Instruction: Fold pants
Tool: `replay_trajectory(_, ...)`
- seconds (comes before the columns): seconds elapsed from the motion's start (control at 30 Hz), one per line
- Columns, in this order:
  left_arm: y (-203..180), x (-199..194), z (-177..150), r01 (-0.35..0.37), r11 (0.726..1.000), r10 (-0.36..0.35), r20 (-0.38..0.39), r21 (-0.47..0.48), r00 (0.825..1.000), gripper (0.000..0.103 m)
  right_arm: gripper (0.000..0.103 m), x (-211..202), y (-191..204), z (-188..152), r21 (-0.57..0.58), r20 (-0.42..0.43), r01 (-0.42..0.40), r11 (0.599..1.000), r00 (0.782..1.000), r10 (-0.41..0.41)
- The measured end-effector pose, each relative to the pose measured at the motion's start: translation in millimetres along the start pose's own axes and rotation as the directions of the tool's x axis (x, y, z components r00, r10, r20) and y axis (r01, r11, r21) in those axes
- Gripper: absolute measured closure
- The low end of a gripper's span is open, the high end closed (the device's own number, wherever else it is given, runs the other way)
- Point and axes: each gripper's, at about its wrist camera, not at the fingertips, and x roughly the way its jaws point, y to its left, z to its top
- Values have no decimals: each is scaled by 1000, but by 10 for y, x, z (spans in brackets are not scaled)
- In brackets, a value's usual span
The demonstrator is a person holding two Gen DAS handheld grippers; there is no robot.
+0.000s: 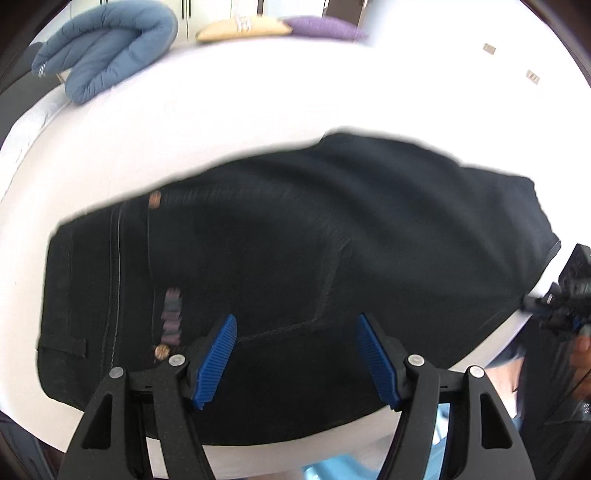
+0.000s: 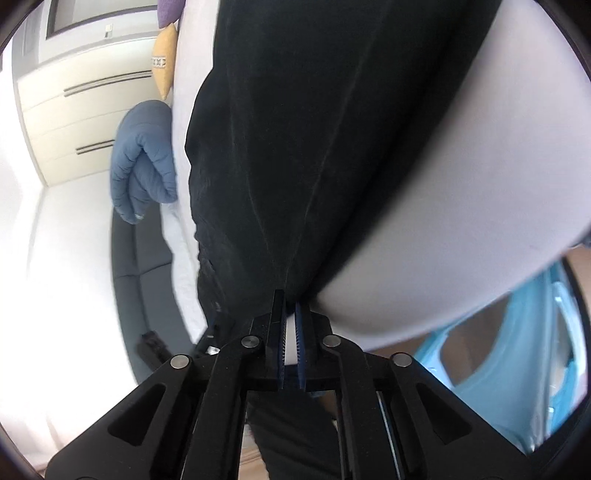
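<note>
Black pants lie spread on the white bed, waistband to the left with a brown button and a back pocket seam showing. My left gripper is open and empty, hovering just above the pants near the bed's front edge. My right gripper is shut on the pants at their near edge; the cloth runs away from the pads across the bed. The right gripper also shows at the right edge of the left wrist view, beside the pants' right end.
A folded blue quilted jacket lies at the bed's far left corner, also in the right wrist view. A tan cushion and a purple one sit at the back. A light blue bag is below the bed's front edge.
</note>
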Motion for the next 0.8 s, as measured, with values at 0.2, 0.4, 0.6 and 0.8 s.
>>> replay_trajectory(0.2, -348, -4, 472, 122, 992, -117, 115, -33, 986, 33, 96, -344, 592, 69, -289, 68, 12, 957, 998, 8)
replay_trajectory(0.4, -619, 796, 492, 165, 983, -168, -25, -82, 985, 34, 96, 28, 468, 804, -200, 70, -68, 977, 994, 84)
replay_trajectory(0.6, -645, 781, 155, 113, 994, -113, -9, 2, 994, 35, 103, -398, -210, 1097, -60, 236, -61, 996, 969, 73)
replay_trajectory(0.8, -583, 649, -55, 107, 994, -107, 11, 14, 994, 35, 103, -1712, -975, 1064, 141, 558, -70, 988, 830, -21)
